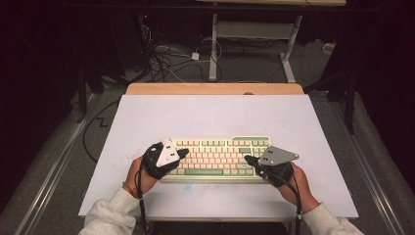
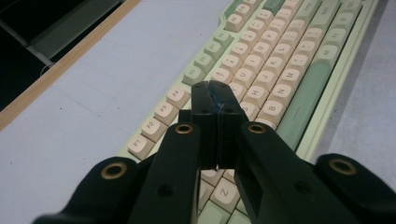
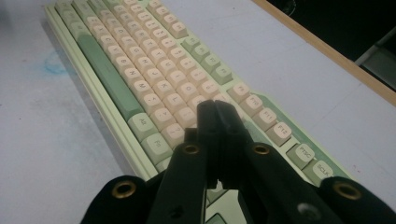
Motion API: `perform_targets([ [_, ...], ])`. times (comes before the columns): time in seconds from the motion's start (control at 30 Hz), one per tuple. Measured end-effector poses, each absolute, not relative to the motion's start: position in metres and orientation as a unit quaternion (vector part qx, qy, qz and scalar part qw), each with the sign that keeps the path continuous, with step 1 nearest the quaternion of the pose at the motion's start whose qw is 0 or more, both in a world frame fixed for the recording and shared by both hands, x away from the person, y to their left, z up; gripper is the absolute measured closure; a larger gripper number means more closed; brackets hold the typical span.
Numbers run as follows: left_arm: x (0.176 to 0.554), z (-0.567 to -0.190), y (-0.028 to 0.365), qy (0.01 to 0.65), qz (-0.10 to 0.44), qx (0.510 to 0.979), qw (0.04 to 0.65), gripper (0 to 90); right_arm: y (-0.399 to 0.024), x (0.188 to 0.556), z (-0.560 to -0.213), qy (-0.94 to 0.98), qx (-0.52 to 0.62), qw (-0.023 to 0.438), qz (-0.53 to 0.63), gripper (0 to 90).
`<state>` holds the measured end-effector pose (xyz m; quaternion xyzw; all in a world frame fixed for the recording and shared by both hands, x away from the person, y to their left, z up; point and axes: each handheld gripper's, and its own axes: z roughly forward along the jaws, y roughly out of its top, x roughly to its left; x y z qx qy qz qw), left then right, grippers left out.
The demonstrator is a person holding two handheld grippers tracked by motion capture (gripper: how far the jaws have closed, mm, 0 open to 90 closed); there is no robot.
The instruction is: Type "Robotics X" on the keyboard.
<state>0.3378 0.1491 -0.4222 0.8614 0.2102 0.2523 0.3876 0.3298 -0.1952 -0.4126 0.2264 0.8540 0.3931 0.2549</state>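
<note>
Keyboards: one pale green plastic keyboard with cream keys (image 1: 215, 159), near the 6 o'clock edge of the counter (image 1: 210, 112).
Grippers: two; left gripper (image 1: 182, 152) over its 9 o'clock end, right gripper (image 1: 248, 159) over its 3 o'clock end.
Jaws: both pairs fully closed, empty.

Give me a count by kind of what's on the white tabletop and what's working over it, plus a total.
Keyboard: 1
Grippers, both shut with nothing between the jaws: 2, the left gripper and the right gripper
Total: 3
</note>
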Motion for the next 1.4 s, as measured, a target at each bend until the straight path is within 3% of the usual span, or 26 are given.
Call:
perform_targets([
  [1.4,0.315,-0.437,0.193,0.243,0.258,0.851,0.387,87.5,-0.119,0.370,-0.422,0.884,0.192,0.217,0.366,90.0],
])
